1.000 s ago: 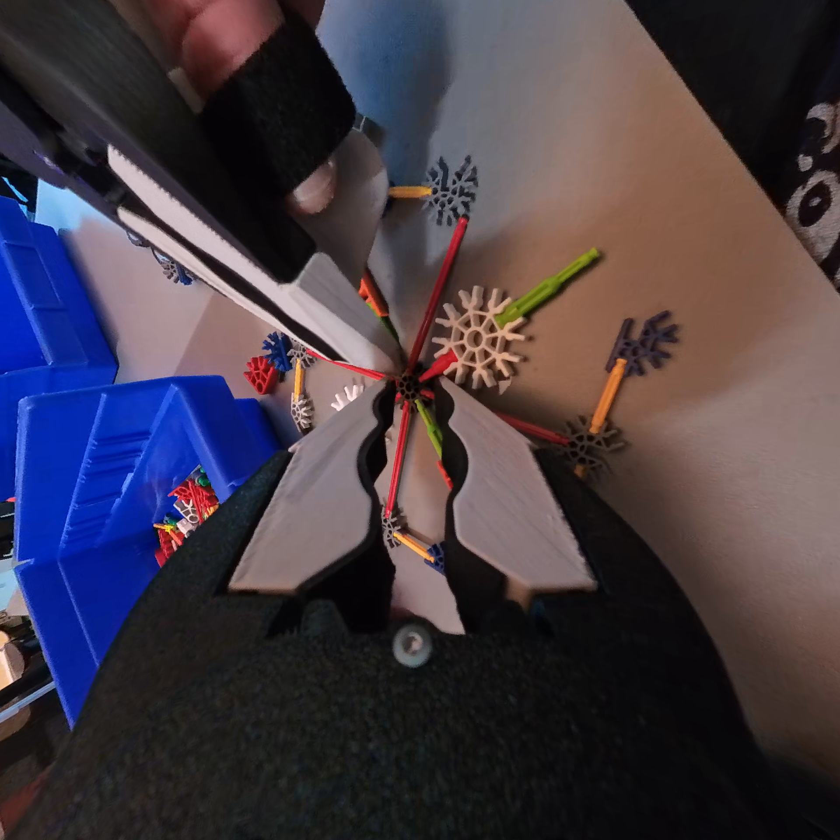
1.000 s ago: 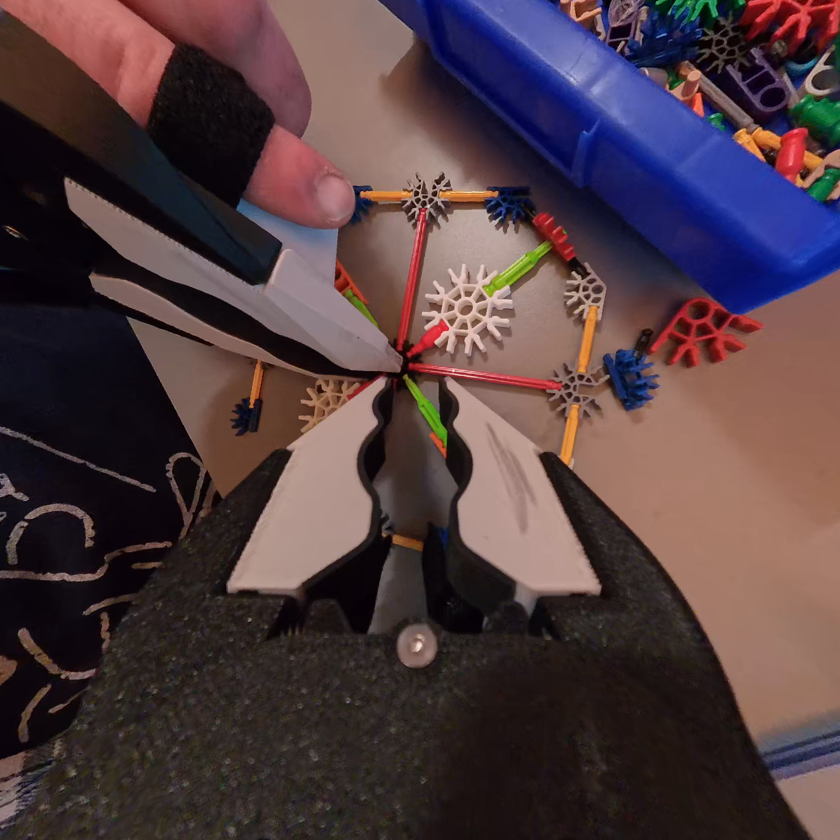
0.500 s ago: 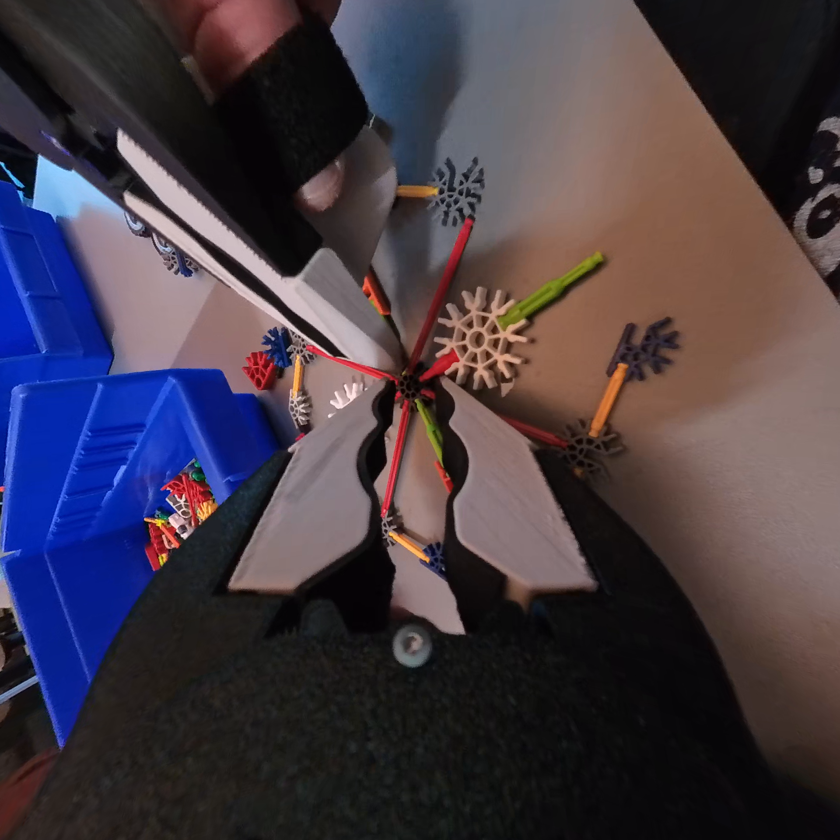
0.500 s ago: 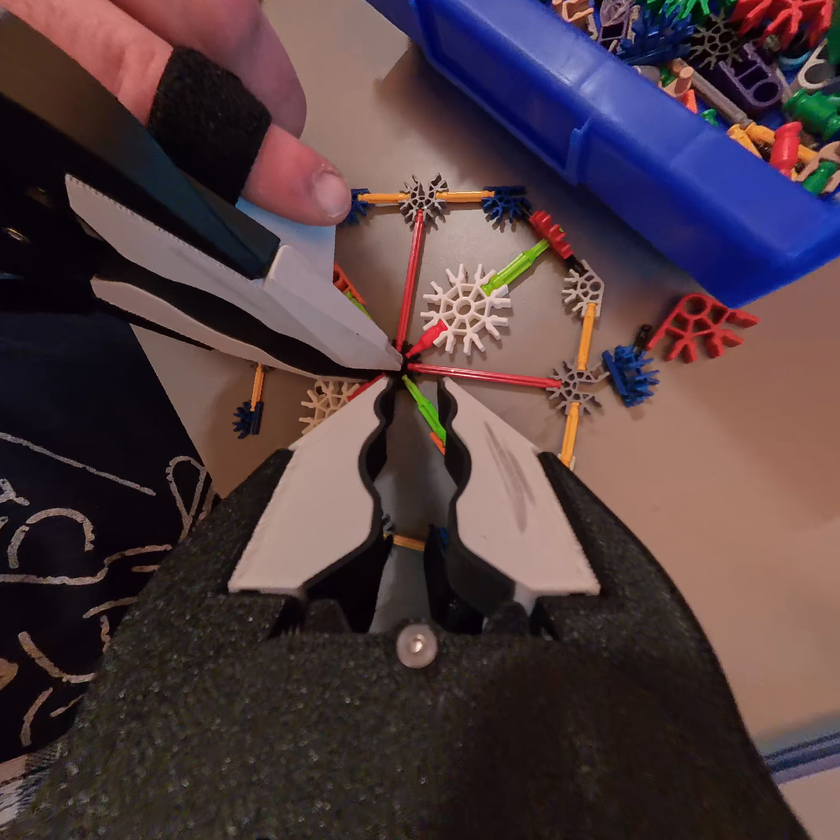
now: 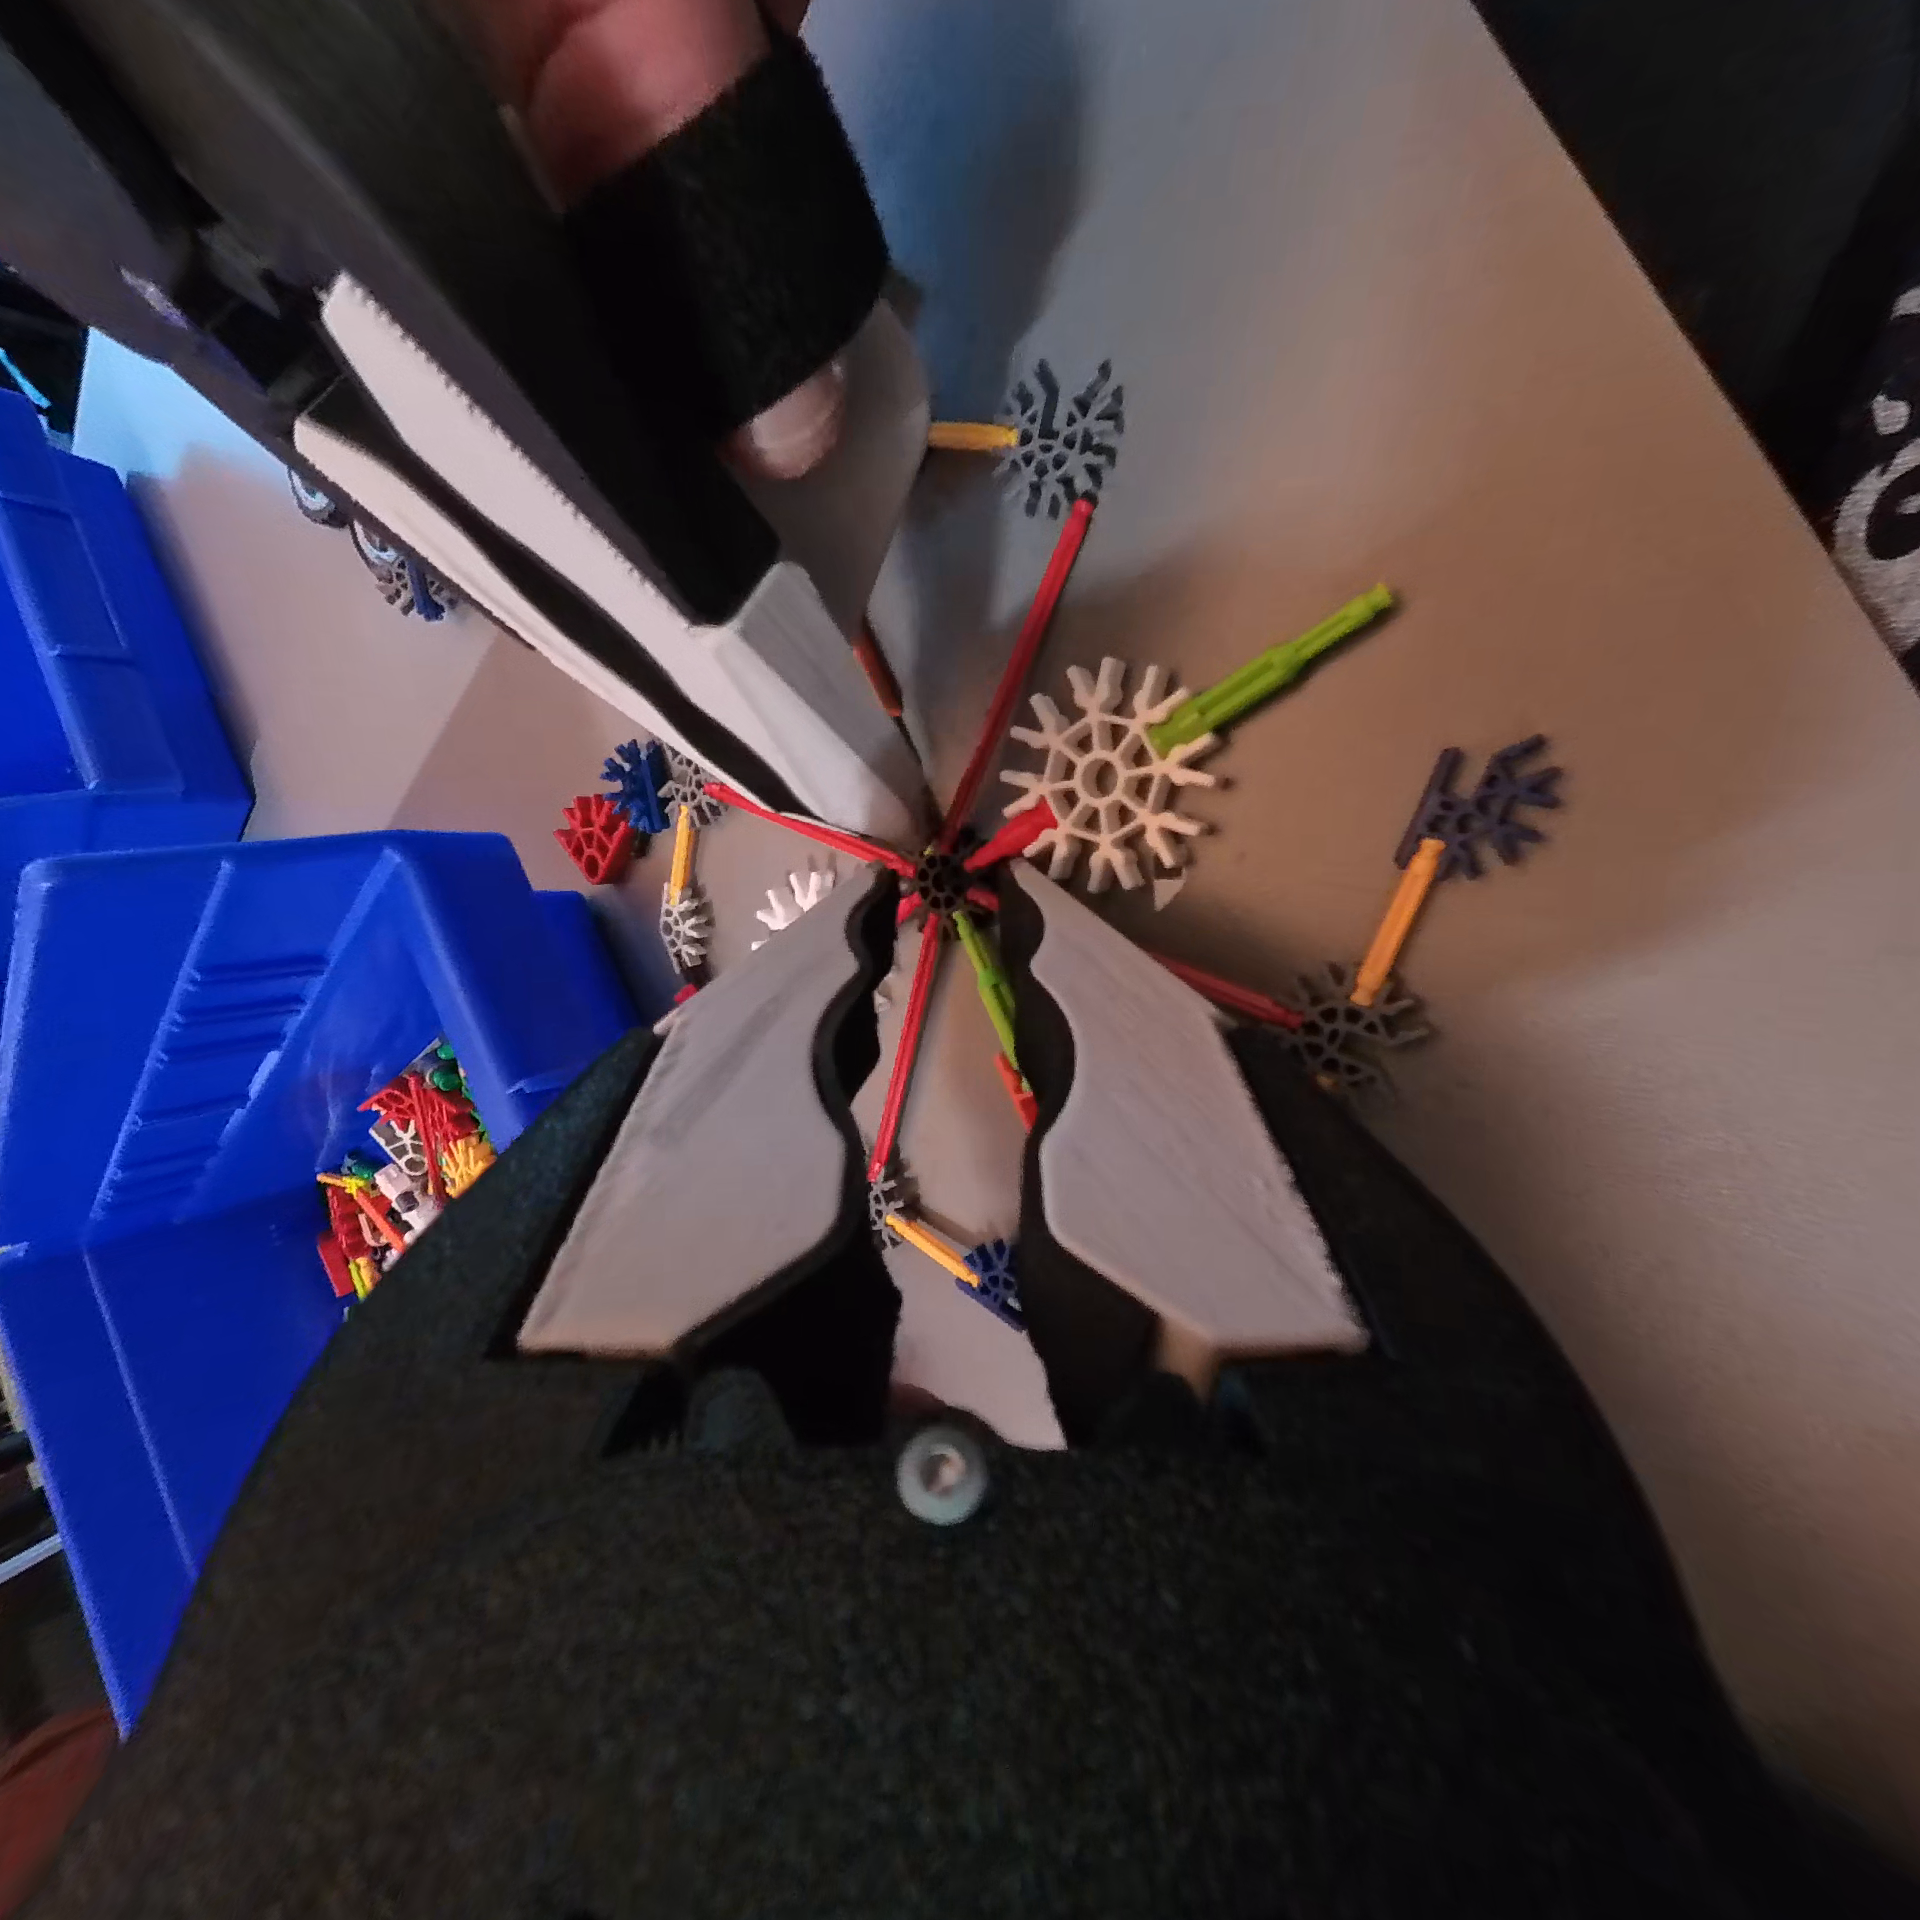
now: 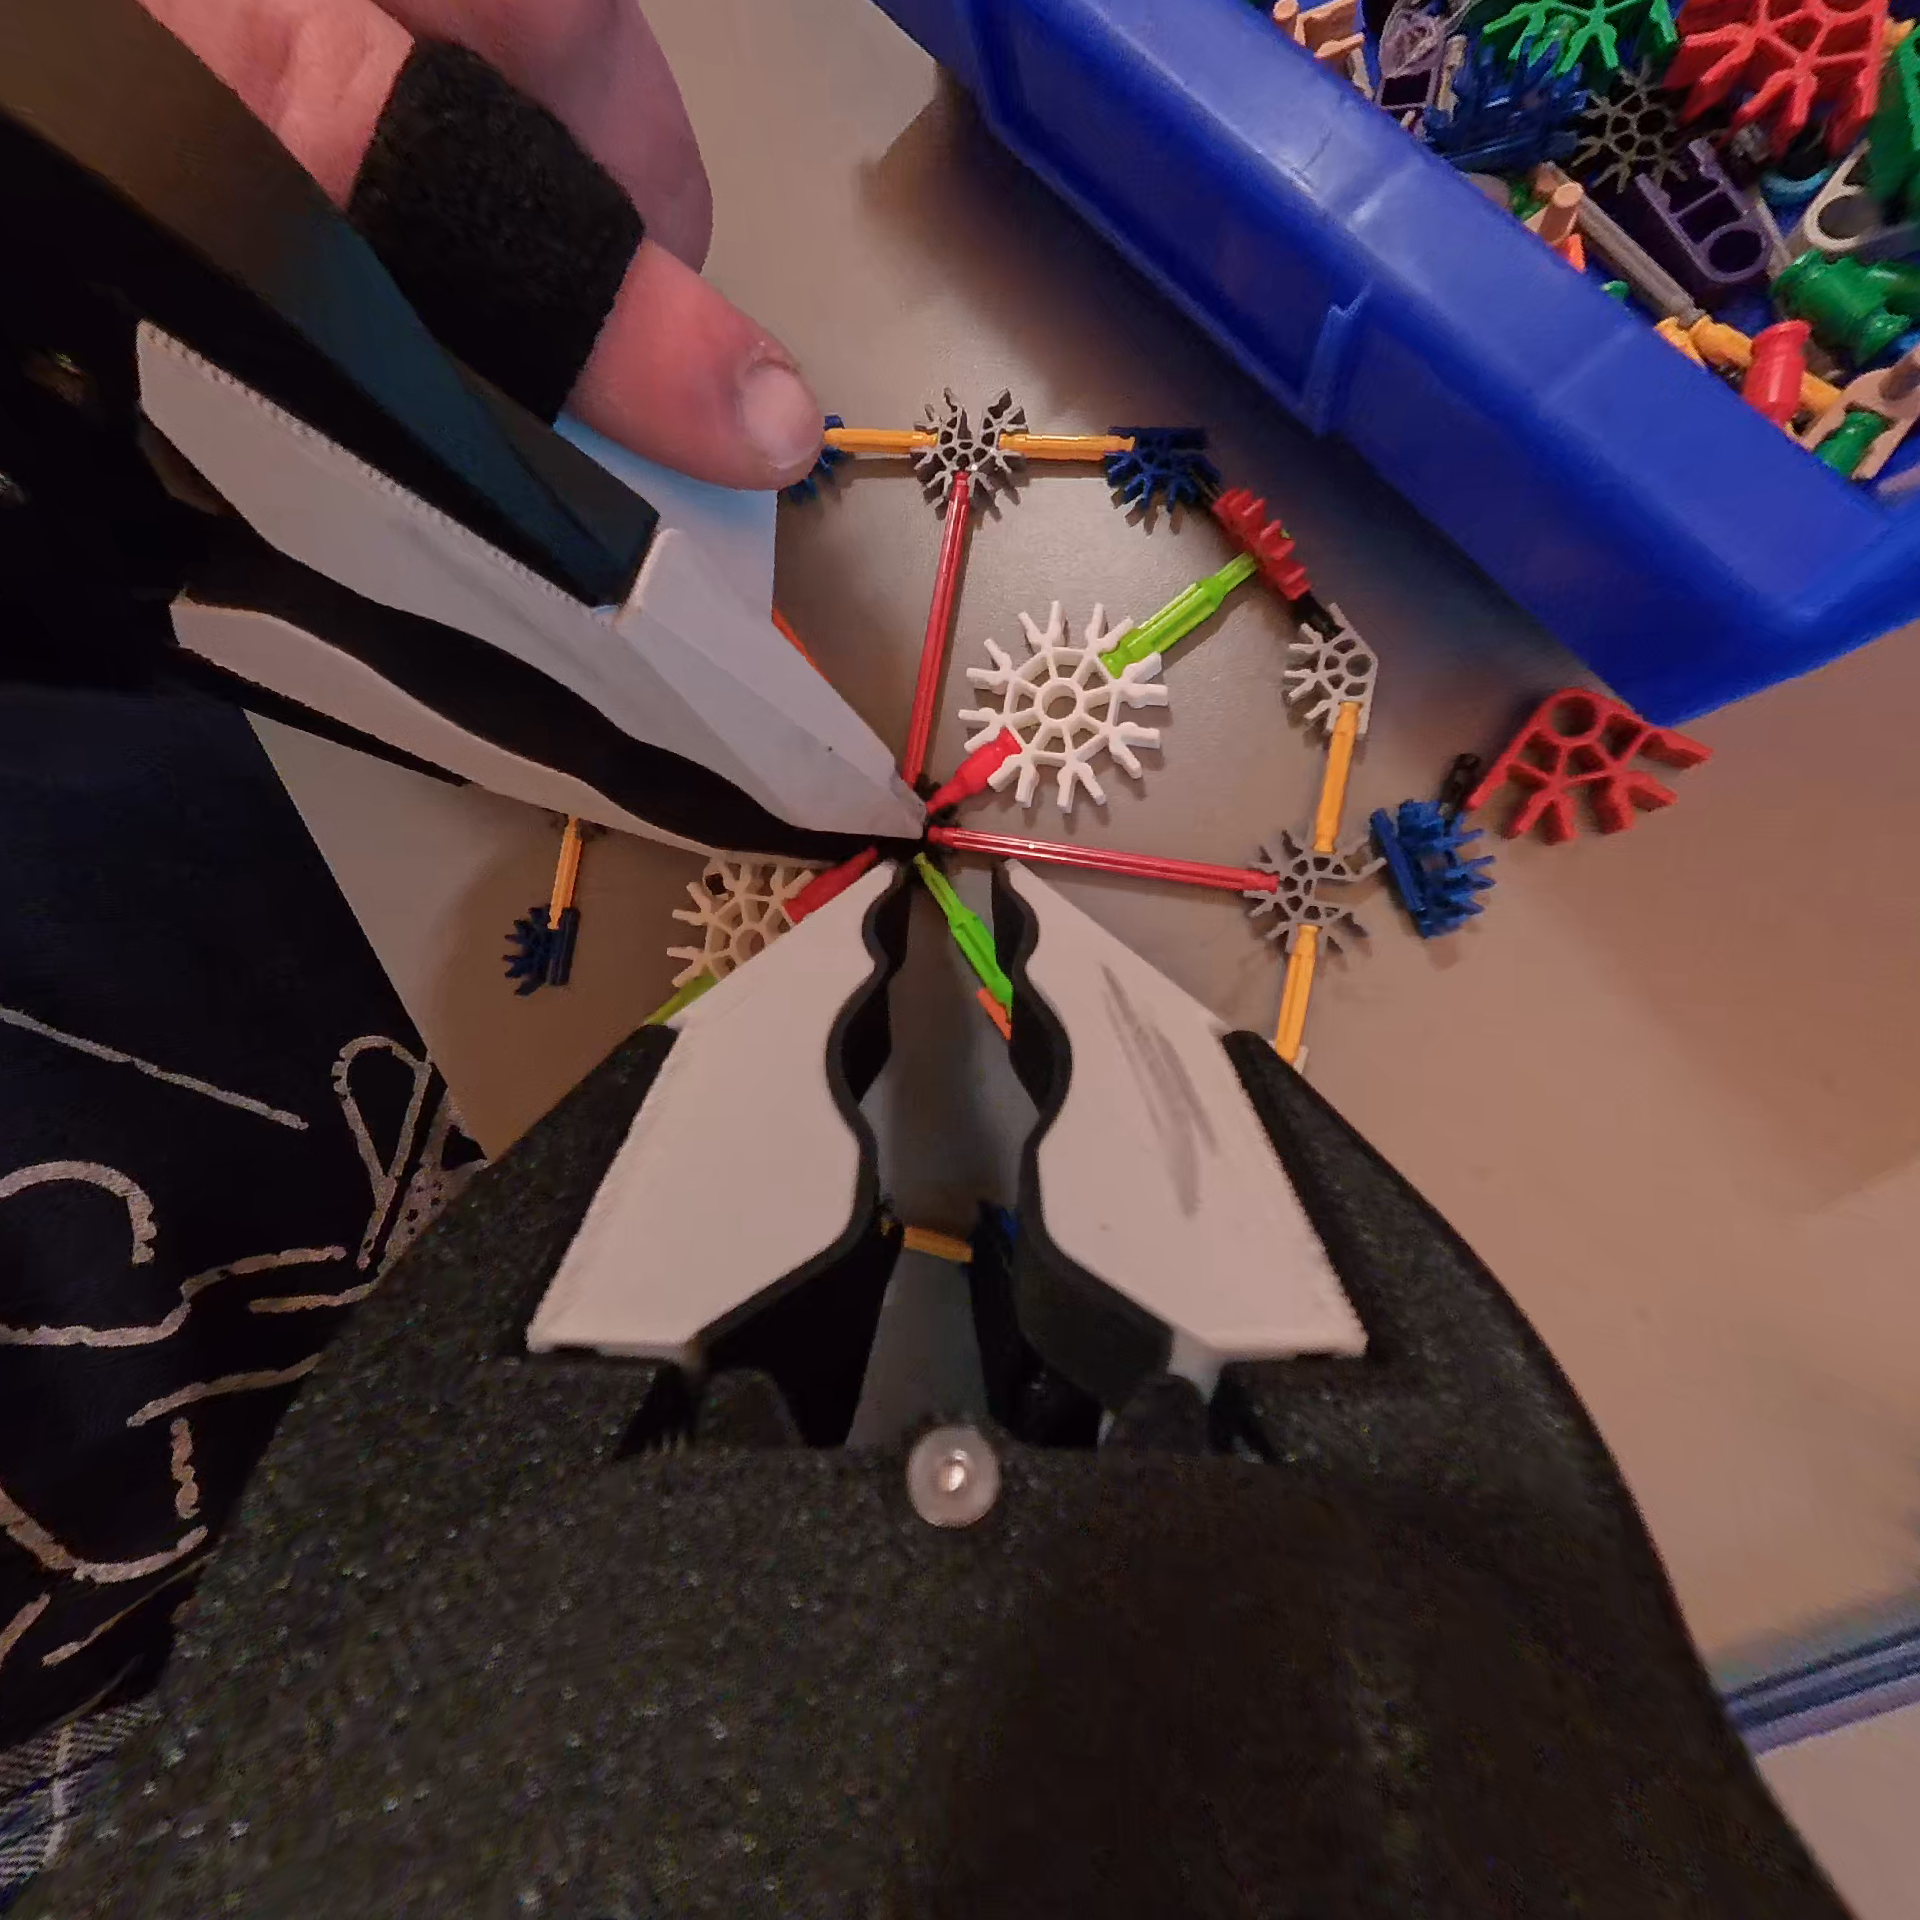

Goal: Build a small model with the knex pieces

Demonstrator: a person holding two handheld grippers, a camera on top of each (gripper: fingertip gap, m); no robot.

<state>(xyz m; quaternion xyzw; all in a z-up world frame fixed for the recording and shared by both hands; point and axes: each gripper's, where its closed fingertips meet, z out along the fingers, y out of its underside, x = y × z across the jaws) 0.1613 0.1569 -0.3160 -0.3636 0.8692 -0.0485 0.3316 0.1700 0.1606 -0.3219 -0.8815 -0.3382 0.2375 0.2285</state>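
A flat wheel of red spokes (image 6: 1091, 854), yellow rim rods and grey and blue connectors lies on the beige table (image 6: 1558, 1122). Its black hub (image 5: 945, 883) sits between the fingertips of my left gripper (image 5: 951, 881), which is shut on it. My right gripper (image 6: 948, 871) has its tips at the same hub, jaws narrowly apart around the hub end of a green rod (image 6: 961, 925); its grip cannot be made out. Each gripper shows in the other's view, coming in from the upper left. A white snowflake connector (image 6: 1060, 707) lies just beyond the hub.
A blue bin (image 6: 1403, 312) of mixed coloured pieces stands close behind the wheel, and more blue bins (image 5: 208, 1039) show in the left wrist view. A loose red connector (image 6: 1579, 764) lies by the rim. A person's finger (image 6: 707, 384) with a black strap rests on the left gripper. Both grippers' tips are close together, under 4 cm apart. The loose red connector (image 6: 1579, 764) sits 9 centimetres or so from the ends of my right fingers. It turns up in the left wrist view (image 5: 602, 831) as well.
Both grippers stay with their tips at the hub. The left wrist view has shifted slightly, and the blue bins sit a little farther left in it.
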